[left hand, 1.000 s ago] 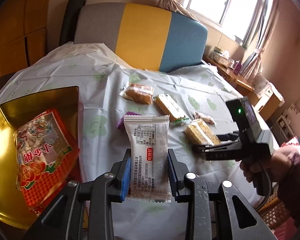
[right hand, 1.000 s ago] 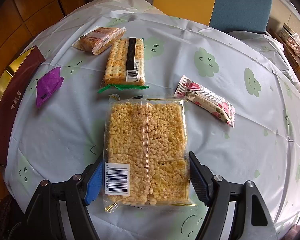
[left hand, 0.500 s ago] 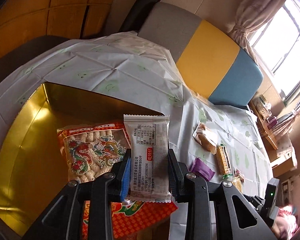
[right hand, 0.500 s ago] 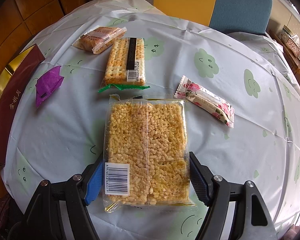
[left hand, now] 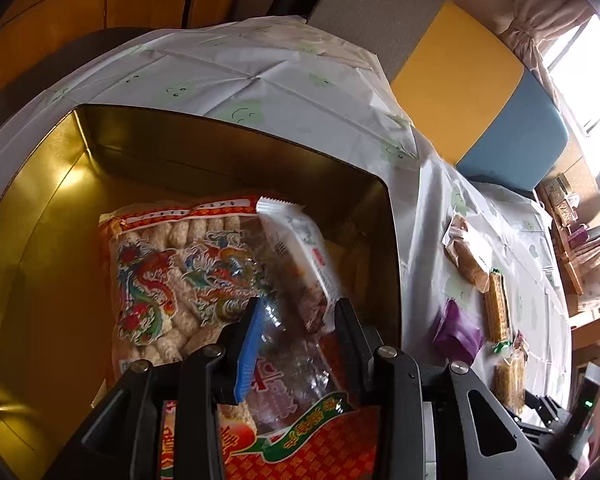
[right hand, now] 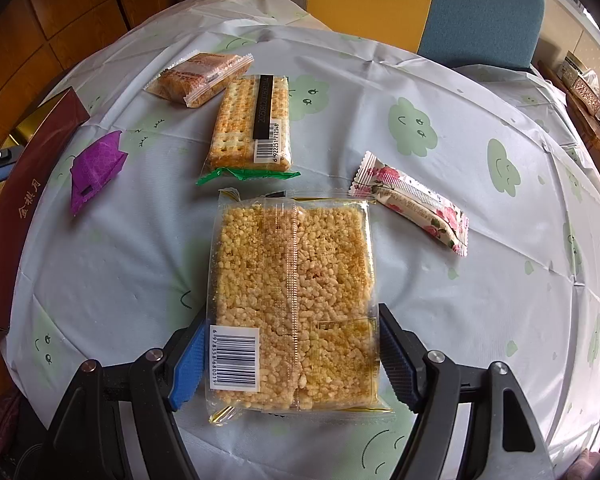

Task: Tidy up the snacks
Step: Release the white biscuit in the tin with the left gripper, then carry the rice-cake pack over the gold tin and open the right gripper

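Your left claw (left hand: 296,320) hangs over the gold tin (left hand: 52,216); its jaws have just been opening, and the white snack packet (left hand: 300,256) tips loose between them onto the red dragon-print bag (left hand: 180,280). Your right claw (right hand: 290,354) is clamped on the puffed-rice cake pack (right hand: 296,300), which lies on the surface (right hand: 480,280).

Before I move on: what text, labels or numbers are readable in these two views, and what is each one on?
"金秋月": gold characters on the dark red box side.
"6 922251 712368", roughly: barcode digits on the clear cracker pack with the black stripe.
Rotated digits on that stripe: too small to read.
Digits under the barcode on the clear puffed-rice cake pack: not sure enough to quote.
Print on the red dragon-pattern snack bag and white wrapped snack: blurred, unreadable.
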The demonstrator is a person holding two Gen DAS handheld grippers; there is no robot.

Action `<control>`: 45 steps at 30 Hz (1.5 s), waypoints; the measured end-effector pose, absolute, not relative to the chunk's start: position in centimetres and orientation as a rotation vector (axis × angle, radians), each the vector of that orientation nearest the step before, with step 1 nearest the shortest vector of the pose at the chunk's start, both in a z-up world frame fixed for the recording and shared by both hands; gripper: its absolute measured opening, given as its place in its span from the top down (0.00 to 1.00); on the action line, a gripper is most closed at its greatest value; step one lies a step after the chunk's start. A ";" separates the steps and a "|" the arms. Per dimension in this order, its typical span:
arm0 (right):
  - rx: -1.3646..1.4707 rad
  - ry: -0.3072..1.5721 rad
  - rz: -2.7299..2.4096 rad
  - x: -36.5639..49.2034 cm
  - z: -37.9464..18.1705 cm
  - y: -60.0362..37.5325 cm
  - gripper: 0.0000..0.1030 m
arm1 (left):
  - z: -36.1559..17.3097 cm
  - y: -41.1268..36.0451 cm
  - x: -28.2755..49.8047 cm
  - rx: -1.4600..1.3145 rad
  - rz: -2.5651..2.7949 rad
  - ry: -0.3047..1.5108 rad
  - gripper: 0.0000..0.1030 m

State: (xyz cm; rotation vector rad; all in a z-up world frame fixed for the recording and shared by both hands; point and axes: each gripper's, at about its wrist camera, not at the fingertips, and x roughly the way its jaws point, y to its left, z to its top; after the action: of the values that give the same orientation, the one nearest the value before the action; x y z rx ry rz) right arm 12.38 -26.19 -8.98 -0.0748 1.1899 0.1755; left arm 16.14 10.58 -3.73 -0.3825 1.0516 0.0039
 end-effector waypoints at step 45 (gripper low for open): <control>0.067 1.164 0.167 9.6 -5.1 -24.7 0.27 | -1.8 16.9 3.1 -0.284 0.263 0.908 0.64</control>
State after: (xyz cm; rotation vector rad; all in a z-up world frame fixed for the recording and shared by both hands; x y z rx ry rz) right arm 9.65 -24.70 -5.12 0.0670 1.1636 0.1668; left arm 3.06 16.93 -1.83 -0.2835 0.9084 0.2629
